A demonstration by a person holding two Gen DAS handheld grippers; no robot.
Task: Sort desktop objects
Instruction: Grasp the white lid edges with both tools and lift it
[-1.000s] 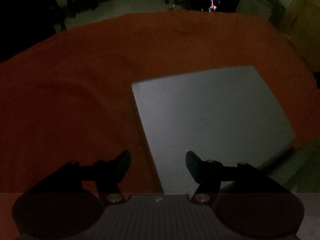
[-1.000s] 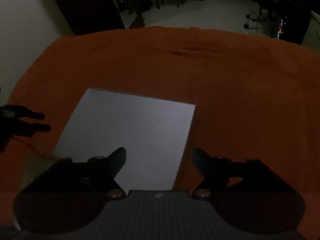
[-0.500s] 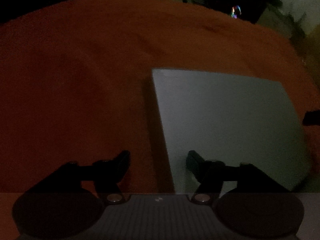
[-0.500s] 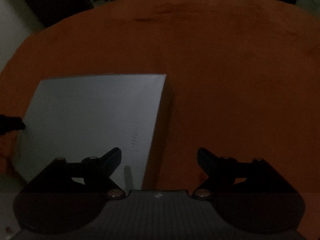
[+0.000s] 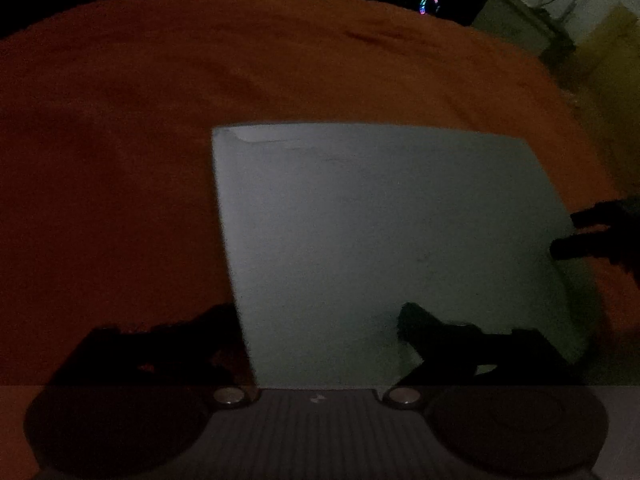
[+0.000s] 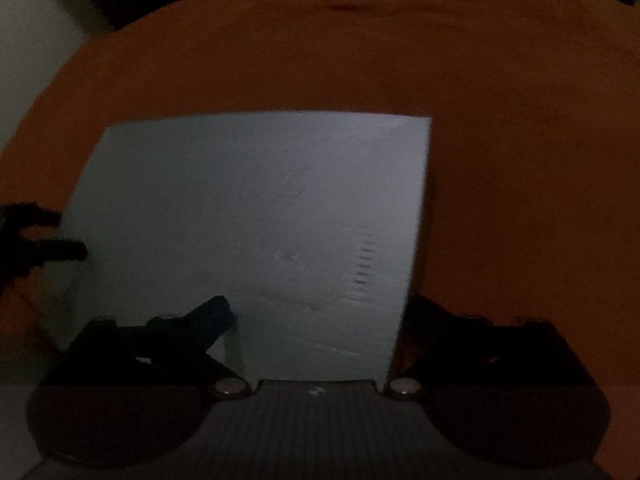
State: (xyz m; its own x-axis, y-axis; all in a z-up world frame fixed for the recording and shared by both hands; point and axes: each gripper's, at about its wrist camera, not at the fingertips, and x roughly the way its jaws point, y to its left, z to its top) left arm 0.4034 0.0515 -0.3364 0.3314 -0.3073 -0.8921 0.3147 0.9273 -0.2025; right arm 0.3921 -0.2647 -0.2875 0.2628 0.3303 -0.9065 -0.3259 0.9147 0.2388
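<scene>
A pale grey flat board [image 5: 380, 220] lies on the orange tablecloth [image 5: 120, 160]. My left gripper [image 5: 318, 318] hangs low over its left edge, jaws opening; one finger is over the cloth, the other over the board, and the pads press nothing. My right gripper [image 6: 318, 306] straddles the right edge of the same board [image 6: 248, 200], jaws also opening and gripping nothing. Each gripper shows in the other's view: the right gripper [image 5: 576, 236] at the board's right side, the left gripper [image 6: 60, 240] at its left.
The orange cloth [image 6: 520, 160] spreads wide beyond the board, with a crease [image 6: 344, 7] near its far edge. The room is dark. A small coloured light [image 5: 429, 4] glows past the table. A pale wall [image 6: 32, 40] stands at the left.
Both grippers have sunk toward the board and their jaws have spread wider. The board now fills much more of each view, with one edge between each pair of fingers.
</scene>
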